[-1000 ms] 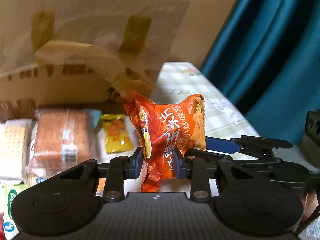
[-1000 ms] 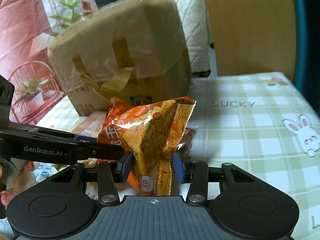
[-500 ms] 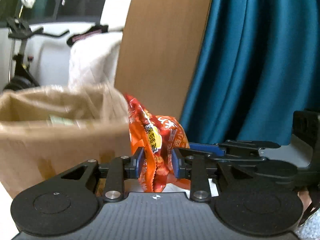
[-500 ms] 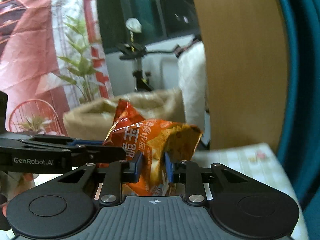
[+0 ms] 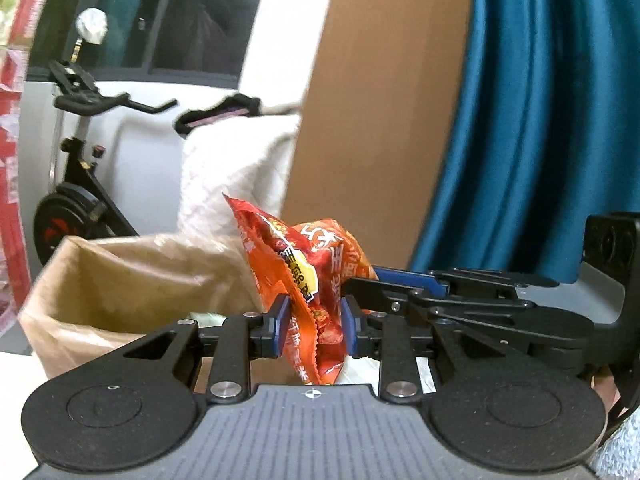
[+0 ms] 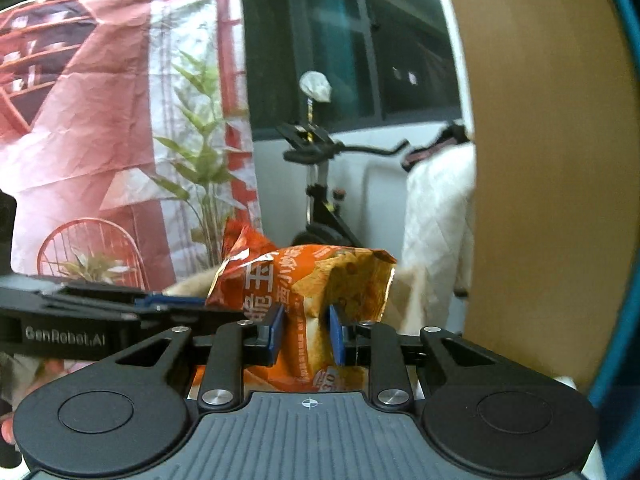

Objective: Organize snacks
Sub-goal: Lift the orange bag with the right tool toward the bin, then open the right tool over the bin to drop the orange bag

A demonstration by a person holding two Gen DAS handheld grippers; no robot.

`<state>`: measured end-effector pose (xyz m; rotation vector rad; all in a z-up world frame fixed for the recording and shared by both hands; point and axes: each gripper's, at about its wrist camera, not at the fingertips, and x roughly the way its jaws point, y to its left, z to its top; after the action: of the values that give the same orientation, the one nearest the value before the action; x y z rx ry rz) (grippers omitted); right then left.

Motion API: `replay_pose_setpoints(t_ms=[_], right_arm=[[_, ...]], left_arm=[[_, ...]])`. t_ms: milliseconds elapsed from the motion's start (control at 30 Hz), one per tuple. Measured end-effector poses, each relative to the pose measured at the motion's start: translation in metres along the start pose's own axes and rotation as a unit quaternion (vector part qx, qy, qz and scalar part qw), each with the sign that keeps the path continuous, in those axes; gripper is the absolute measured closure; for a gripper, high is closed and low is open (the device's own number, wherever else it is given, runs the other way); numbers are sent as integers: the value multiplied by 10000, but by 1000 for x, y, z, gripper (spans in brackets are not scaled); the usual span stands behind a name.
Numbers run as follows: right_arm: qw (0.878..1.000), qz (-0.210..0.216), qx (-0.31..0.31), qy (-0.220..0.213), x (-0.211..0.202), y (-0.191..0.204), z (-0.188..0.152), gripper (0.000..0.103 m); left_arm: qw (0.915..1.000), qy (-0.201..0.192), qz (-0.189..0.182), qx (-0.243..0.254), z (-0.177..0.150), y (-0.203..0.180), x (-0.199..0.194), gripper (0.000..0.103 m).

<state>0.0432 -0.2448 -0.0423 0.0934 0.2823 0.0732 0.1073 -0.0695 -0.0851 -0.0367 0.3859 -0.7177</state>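
Orange, crinkly foil: the chip bag [image 5: 316, 280] hangs above the open cardboard box [image 5: 120, 276], pinched between both claws, left claw [image 5: 314, 326] and right claw [image 6: 306, 334], each clamped on it. Pulled apart, the thin puffy pouch could tear or burst.

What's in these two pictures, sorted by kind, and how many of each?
Grippers: 2, left gripper and right gripper
Orange snack bag: 1
Cardboard box: 1
Exercise bike: 1
Teal curtain: 1
Total: 6
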Motion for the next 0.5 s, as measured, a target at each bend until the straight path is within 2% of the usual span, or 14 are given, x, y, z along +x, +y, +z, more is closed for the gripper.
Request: replay_pose_setpoints(t_ms=[200,433,467,500], right_arm=[[9992,229,-292,142,65,14,30,80],[9966,222,-545,572,140,38,27,77],[9963,182,-519,664,148,41,24,75],[9961,137,-487,723,152,42,21,75]], left_arm=[[9985,-139,320,-416,21,46,6,74],[9931,12,861,-792,23,88,22,74],[9917,57,983,-831,23,92,21,73],[9897,120,1115,-886,22,96,22,66]])
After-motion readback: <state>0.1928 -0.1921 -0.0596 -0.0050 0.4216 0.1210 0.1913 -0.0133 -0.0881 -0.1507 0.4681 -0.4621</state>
